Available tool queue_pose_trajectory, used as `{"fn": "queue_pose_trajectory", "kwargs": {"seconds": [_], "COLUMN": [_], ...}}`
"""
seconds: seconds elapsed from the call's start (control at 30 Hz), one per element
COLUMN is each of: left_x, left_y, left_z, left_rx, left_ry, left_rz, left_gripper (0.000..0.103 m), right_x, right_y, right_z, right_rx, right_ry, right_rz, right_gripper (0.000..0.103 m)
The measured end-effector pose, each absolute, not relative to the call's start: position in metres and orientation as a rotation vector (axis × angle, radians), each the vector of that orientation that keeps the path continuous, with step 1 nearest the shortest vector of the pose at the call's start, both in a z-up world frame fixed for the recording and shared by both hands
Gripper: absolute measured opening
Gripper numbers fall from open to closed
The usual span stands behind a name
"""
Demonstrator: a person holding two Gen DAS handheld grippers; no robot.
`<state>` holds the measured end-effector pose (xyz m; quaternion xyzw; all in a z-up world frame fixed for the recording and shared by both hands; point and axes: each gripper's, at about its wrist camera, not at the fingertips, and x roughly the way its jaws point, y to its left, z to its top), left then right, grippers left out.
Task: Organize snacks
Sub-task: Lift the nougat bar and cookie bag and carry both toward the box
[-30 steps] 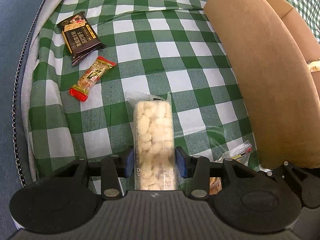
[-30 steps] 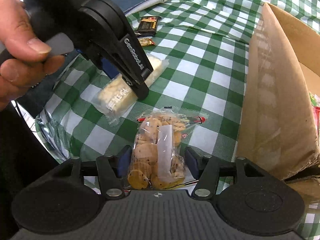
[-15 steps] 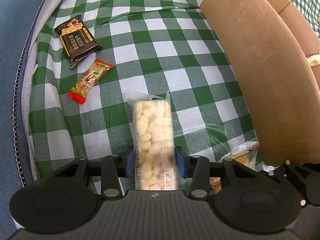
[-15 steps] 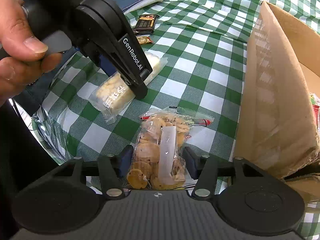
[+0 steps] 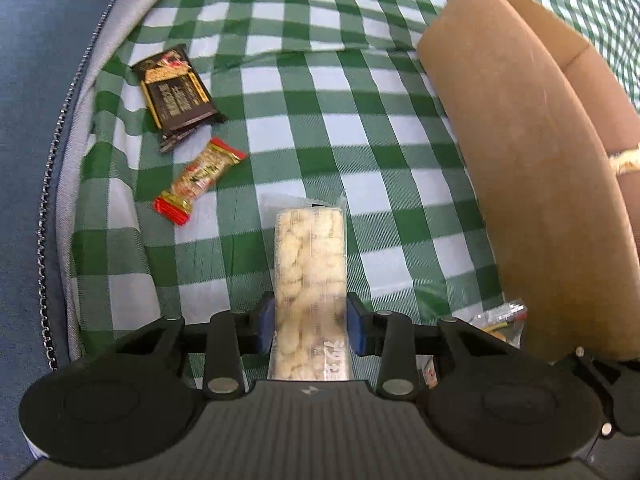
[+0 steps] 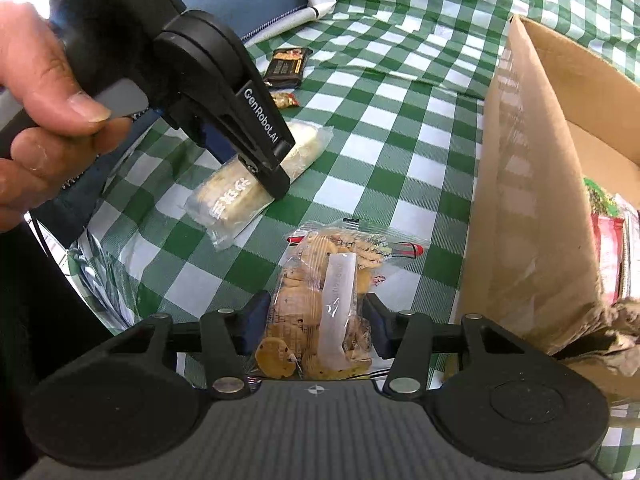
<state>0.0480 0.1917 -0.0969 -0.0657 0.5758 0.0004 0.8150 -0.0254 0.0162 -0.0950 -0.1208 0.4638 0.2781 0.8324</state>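
Note:
My left gripper (image 5: 310,326) is shut on a clear pack of pale puffed-rice cake (image 5: 310,276) and holds it above the green checked cloth. The same pack shows in the right wrist view (image 6: 256,184), clamped by the left gripper's fingers (image 6: 264,156). My right gripper (image 6: 316,330) is shut on a clear bag of cookies (image 6: 324,300) and holds it just off the cloth. An open cardboard box (image 5: 532,184) stands to the right of both grippers; it also shows in the right wrist view (image 6: 532,184).
A dark chocolate bar pack (image 5: 176,94) and a small red-ended candy bar (image 5: 200,178) lie on the checked cloth (image 5: 360,120) at the left. Snack packs (image 6: 608,236) lie inside the box. A blue and grey cushion (image 5: 36,120) borders the cloth's left edge.
Both grippers have risen a little with their packs, which now hang clear of the cloth. The left gripper has drawn back slightly from the box.

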Motion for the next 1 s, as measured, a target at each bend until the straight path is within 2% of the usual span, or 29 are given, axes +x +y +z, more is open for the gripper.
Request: {"fn": "queue_pose_trajectory", "kwargs": {"seconds": [0.37,0.47,0.53,0.6,0.67,0.73,0.77,0.8,0.83,1.0], "left_x": [0.046,0.042,0.036,0.031,0.029,0.032,0.034,0.037,0.040,0.057], "left_y": [0.198,0.199,0.199,0.197,0.195,0.196,0.197,0.198,0.198,0.186], "left_z": [-0.075,-0.059,-0.045,-0.035,-0.031,-0.033,-0.037,-0.044,-0.053,-0.086], "left_rx": [-0.171,-0.165,-0.170,-0.183,-0.202,-0.217,-0.226,-0.239,-0.242,-0.137], "left_ry": [1.111,1.033,0.962,0.911,0.888,0.907,0.934,0.981,1.029,1.183], "left_rz": [0.065,0.094,0.108,0.107,0.102,0.109,0.110,0.107,0.107,0.114], "left_gripper": [0.039,0.023,0.022,0.013,0.013,0.017,0.030,0.048,0.052,0.057], "right_x": [-0.029,-0.032,-0.035,-0.040,-0.043,-0.043,-0.042,-0.040,-0.038,-0.026], "right_y": [0.015,0.014,0.012,0.009,0.005,0.001,-0.002,-0.006,-0.011,-0.044], "right_z": [-0.081,-0.072,-0.062,-0.051,-0.037,-0.023,-0.017,-0.009,-0.001,0.036], "right_rx": [-0.289,-0.285,-0.280,-0.274,-0.256,-0.239,-0.232,-0.222,-0.211,-0.154], "right_ry": [0.887,0.839,0.795,0.743,0.687,0.642,0.631,0.622,0.613,0.574], "right_rz": [0.566,0.561,0.564,0.573,0.586,0.584,0.578,0.573,0.567,0.530], "right_gripper": [0.051,0.050,0.050,0.050,0.050,0.050,0.050,0.050,0.050,0.050]}}
